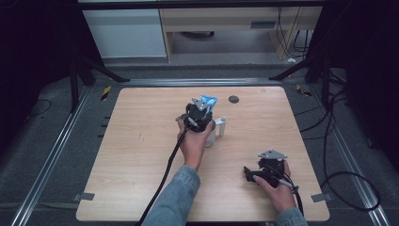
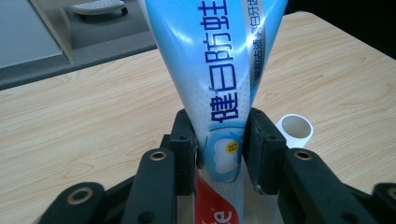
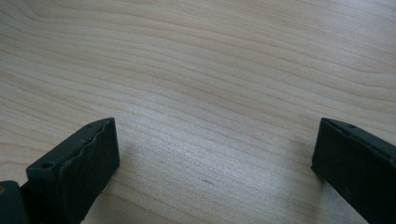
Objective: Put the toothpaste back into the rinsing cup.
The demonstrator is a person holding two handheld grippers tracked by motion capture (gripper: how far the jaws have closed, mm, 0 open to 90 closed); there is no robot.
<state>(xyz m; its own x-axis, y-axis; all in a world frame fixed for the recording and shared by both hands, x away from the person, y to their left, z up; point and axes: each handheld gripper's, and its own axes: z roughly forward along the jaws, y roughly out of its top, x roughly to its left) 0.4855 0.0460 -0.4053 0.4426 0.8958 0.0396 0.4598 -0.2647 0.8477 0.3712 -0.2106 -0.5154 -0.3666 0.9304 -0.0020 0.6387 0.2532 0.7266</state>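
Observation:
A light blue toothpaste tube (image 2: 219,70) with dark blue print stands upright between the black jaws of my left gripper (image 2: 219,135), whose pads press on its lower part from both sides. From above, the tube's flat end (image 1: 207,101) sticks up past the left gripper (image 1: 200,117) near the table's middle, over a pale cup (image 1: 210,136) that the hand partly hides. My right gripper (image 1: 249,174) rests low at the front right. Its jaws (image 3: 215,154) stand wide open over bare wood with nothing between them.
A small white cylinder (image 1: 222,126) stands just right of the cup, and its open top (image 2: 295,130) is next to the right jaw. A dark round disc (image 1: 234,99) lies at the back of the wooden table (image 1: 141,141). Cables trail off the front edge.

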